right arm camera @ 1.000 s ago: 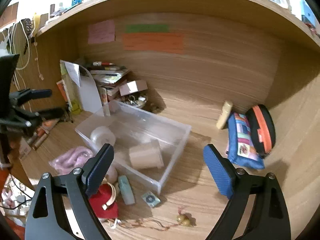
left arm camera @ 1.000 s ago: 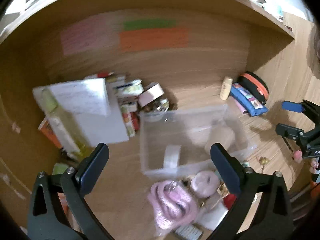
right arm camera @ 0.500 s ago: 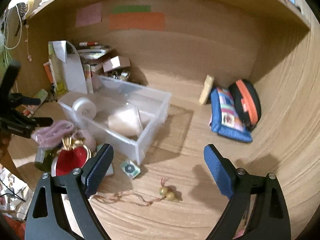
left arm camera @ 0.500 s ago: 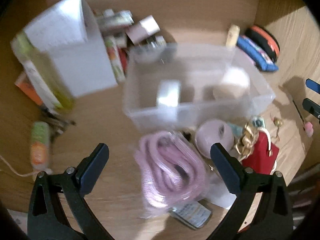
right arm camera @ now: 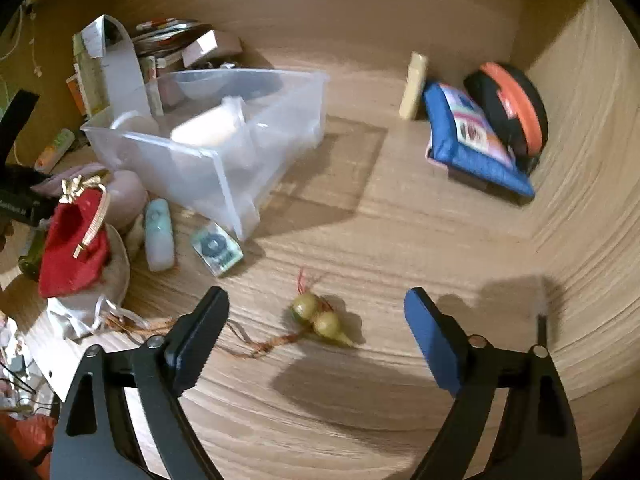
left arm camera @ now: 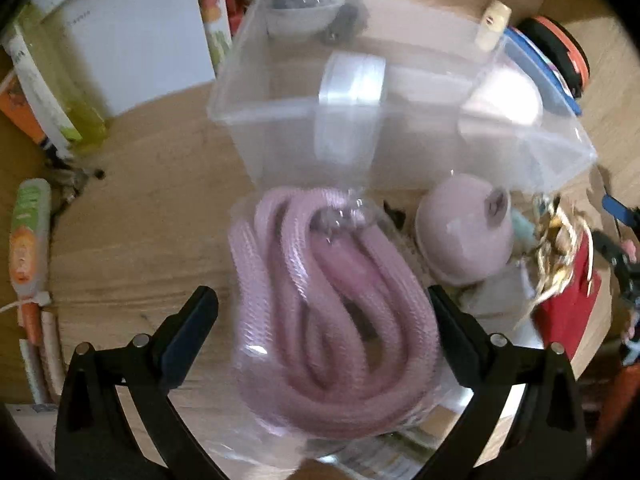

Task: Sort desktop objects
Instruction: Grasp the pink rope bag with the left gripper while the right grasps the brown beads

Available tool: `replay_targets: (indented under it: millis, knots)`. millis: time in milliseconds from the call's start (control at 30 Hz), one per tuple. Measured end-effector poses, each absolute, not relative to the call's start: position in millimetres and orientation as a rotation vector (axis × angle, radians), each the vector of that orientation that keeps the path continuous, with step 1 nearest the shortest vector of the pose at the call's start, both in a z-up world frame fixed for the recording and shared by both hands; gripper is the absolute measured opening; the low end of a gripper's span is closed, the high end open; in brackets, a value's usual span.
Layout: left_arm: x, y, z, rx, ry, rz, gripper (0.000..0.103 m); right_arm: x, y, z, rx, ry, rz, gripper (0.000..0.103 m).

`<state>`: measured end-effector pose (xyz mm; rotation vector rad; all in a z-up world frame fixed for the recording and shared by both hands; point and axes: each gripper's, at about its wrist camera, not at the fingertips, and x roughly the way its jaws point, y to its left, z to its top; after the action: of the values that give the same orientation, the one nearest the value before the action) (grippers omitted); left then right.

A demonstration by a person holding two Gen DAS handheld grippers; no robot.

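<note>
Left gripper [left arm camera: 322, 308], jaws open, straddles a bagged pink rope [left arm camera: 320, 304] beside the clear bin [left arm camera: 520, 148]; right gripper [right arm camera: 316, 308], jaws just narrowing, frames a gourd charm [right arm camera: 320, 318] on open desktop [right arm camera: 400, 232]

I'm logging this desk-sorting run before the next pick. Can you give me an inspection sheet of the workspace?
Surface: wooden desk, crowded at left.
Job's things: clear plastic bin; bagged pink coiled rope; green gourd charm on a cord.
Clutter: red drawstring pouch, blue zip pouch, books.
Grippers: left gripper open around the rope; right gripper open over the charm, jaws just closing.
Cables: white cord at left edge.
Surroundings: wooden back panel, sticky notes.
</note>
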<state>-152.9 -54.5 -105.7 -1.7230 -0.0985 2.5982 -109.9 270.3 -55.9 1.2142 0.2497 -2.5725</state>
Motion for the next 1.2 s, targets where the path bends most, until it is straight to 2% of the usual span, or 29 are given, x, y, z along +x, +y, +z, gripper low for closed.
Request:
replay_targets:
  millis: [67, 167, 233, 300, 433, 500, 667, 733, 767, 1200]
  knots:
    - [-150, -60, -108, -1.735, -0.109, 2.599, 0.103, -109, 273, -58, 1.217, 0.241, -2.565, 0.067]
    - [-152, -68, -109, -1.748, -0.144, 2.636, 0.103, -112, 275, -61, 1.225, 0.231, -2.539, 0.063]
    - [-155, -71, -110, -1.746, -0.176, 2.647, 0.103, -116, 273, -65, 1.241, 0.23, -2.52, 0.05]
    - [-157, -73, -111, -1.729, -0.206, 2.652, 0.103, -119, 270, -70, 1.268, 0.231, -2.491, 0.045]
    - [-157, -71, -109, -1.659, -0.113, 2.678, 0.101, -120, 270, -71, 1.257, 0.236, -2.52, 0.027]
    - [-155, -67, -108, -1.601, -0.006, 2.69, 0.098, -121, 274, -71, 1.253, 0.2, -2.522, 0.026]
    - [-149, -59, -99, -1.561, 0.109, 2.666, 0.063, -121, 279, -71, 1.251, 0.127, -2.513, 0.026]
    - [-151, -50, -101, -1.56, 0.219, 2.685, 0.059, -121, 278, -70, 1.244, 0.11, -2.509, 0.026]
    - [-150, -51, -100, -1.548, 0.214, 2.69, 0.057, -121, 277, -69, 1.235, 0.1, -2.511, 0.026]
    - [-123, -82, -73, -1.358, 0.008, 2.873, 0.054, -116, 266, -19, 1.069, 0.123, -2.567, 0.026]
